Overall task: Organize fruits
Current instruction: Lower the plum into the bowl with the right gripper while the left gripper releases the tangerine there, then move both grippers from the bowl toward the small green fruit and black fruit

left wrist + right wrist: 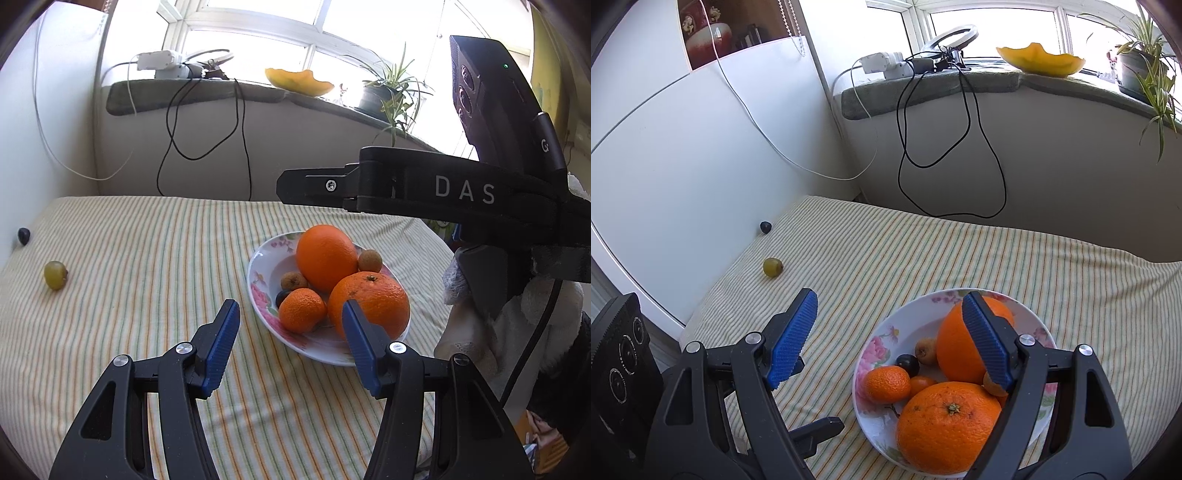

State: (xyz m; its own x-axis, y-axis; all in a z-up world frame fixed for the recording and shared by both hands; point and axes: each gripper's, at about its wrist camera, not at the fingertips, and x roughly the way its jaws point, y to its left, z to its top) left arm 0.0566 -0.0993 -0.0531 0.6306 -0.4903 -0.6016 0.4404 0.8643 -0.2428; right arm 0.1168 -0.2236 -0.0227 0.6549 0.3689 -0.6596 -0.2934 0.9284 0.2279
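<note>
The left gripper hovers with jaws spread and empty before the floral plate of oranges; a green grape lies far left on the striped cloth. From the right wrist, the right gripper gapes empty over the plate, with the grape well apart.

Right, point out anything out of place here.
Two fruits lie loose on the striped cloth, away from the floral plate: a green grape and a dark grape against the white wall panel.
</note>
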